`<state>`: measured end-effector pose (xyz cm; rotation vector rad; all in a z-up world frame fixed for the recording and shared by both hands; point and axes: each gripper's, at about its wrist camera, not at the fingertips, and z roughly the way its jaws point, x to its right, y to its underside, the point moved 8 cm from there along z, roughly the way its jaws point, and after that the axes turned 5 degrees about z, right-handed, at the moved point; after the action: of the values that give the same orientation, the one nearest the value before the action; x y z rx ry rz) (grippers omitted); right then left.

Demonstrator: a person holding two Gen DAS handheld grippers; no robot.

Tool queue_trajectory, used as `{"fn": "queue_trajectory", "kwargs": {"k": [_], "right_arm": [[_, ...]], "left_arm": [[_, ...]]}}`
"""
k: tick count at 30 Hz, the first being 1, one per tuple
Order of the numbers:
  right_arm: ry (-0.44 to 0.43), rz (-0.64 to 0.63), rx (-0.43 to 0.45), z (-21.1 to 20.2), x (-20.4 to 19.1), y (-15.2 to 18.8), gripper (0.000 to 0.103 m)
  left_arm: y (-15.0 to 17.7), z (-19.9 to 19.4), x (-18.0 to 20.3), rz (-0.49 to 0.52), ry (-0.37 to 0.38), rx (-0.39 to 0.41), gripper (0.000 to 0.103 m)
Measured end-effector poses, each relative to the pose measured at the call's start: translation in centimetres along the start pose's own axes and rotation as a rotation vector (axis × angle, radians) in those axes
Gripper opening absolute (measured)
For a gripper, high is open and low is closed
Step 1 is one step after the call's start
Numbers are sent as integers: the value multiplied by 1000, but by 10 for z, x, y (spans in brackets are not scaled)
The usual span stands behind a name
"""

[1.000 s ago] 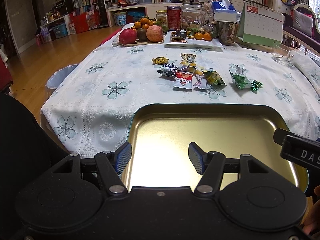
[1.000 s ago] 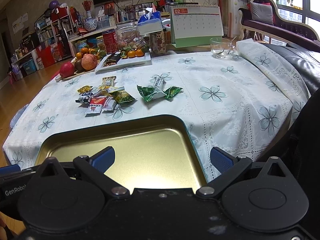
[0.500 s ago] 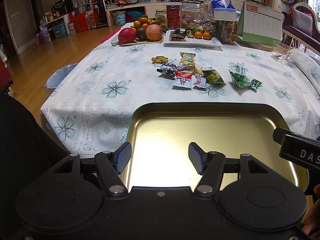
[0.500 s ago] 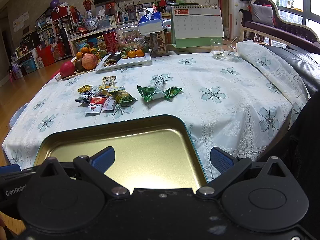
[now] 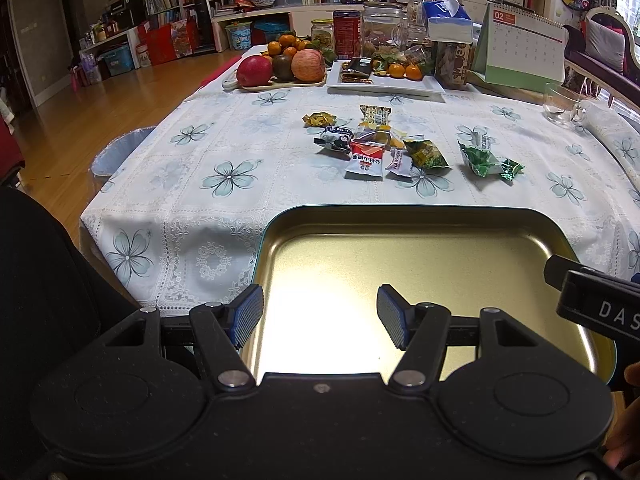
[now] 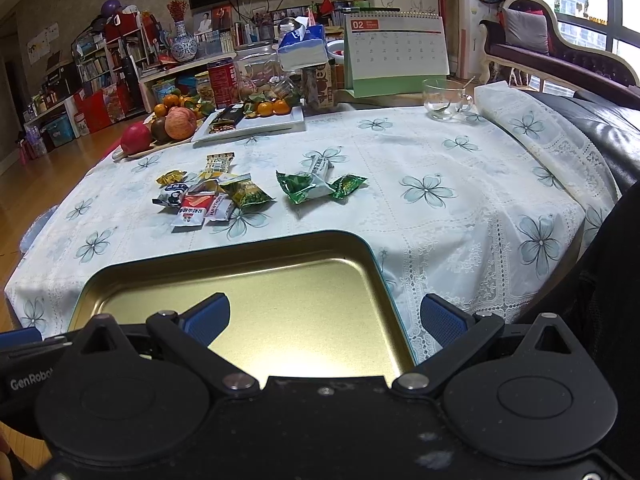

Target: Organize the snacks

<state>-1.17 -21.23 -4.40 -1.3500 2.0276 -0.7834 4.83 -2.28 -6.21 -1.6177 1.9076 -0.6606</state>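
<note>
Gold metal fills the space under both our grippers: the tin (image 5: 420,264) sits at the near edge of the desk (image 5: 248,208), its bottom bare, its rounded far rim just short of the snacks (image 5: 376,148). We see the snacks ahead of the left gripper (image 5: 320,316), beyond the tin, in a loose cluster on the flowered cloth: a red-and-white packet (image 5: 365,159) nearest us, a yellow-green bag (image 5: 426,155) touching the pile on its right, a gold candy (image 5: 319,119) at the far left. Two green wrappers (image 5: 486,161) lie a little apart to the right of that cluster. From the right gripper (image 6: 324,316) the same pile (image 6: 212,196) lies ahead and to the left, the green wrappers (image 6: 316,186) more nearly straight ahead.

Our left gripper hovers over the tin's near-left part, its blue pads (image 5: 248,312) moderately apart and holding nothing. Our right gripper hangs over the tin's near-right corner, spread wide, one pad (image 6: 440,320) outside the rim, also empty. Its body (image 5: 596,308) shows at the right edge of the left view.

Farther ahead, across the desk, stand a fruit tray (image 5: 280,68), a white plate (image 5: 384,80), jars (image 5: 380,28), a calendar (image 5: 520,48) and, far right, a glass cup (image 5: 560,104).
</note>
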Motion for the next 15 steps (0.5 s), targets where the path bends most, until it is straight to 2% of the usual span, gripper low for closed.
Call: {"fn": "queue_trajectory", "kwargs": {"k": [5, 15], "right_arm": [[-5, 7, -20, 2, 0, 1, 103], [128, -102, -110, 11, -1, -5, 103]], "left_arm": [[0, 0, 0, 0, -1, -1, 65], [-3, -2, 1, 30, -16, -20, 65]]}}
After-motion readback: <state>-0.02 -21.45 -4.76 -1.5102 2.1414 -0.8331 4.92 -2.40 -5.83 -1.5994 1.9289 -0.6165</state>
